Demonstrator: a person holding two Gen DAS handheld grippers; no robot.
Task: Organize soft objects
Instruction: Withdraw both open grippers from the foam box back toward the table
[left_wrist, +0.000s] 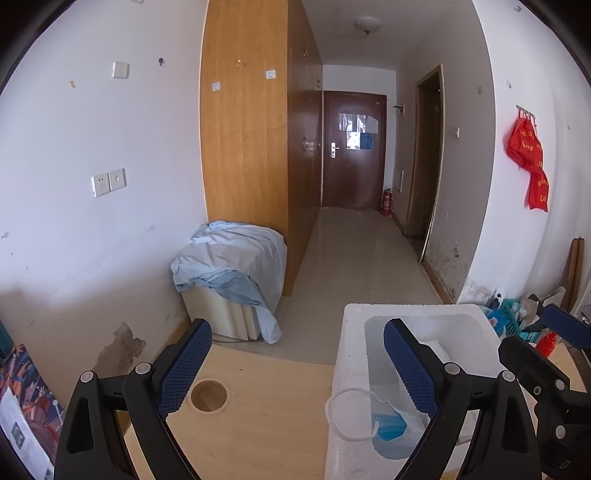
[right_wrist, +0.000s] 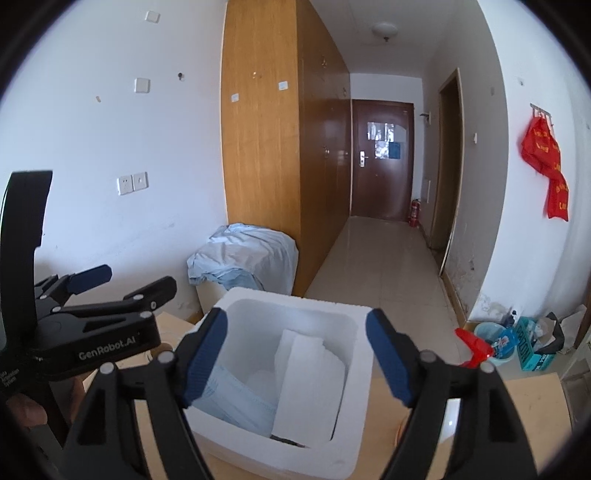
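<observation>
Both hand-held grippers of mine, left and right, stand wide apart and hold nothing, poised over the white foam box on the counter. Inside the box lie a blue face mask, its ear loop draped over the rim at 9 o'clock, and folded white tissue. Farther off, at 11 o'clock, a pale blue sheet covers a cabinet beside the wooden wardrobe.

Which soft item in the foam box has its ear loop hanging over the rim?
The blue face mask, at the foam box's left wall; the folded white cloth lies wholly inside.
</observation>
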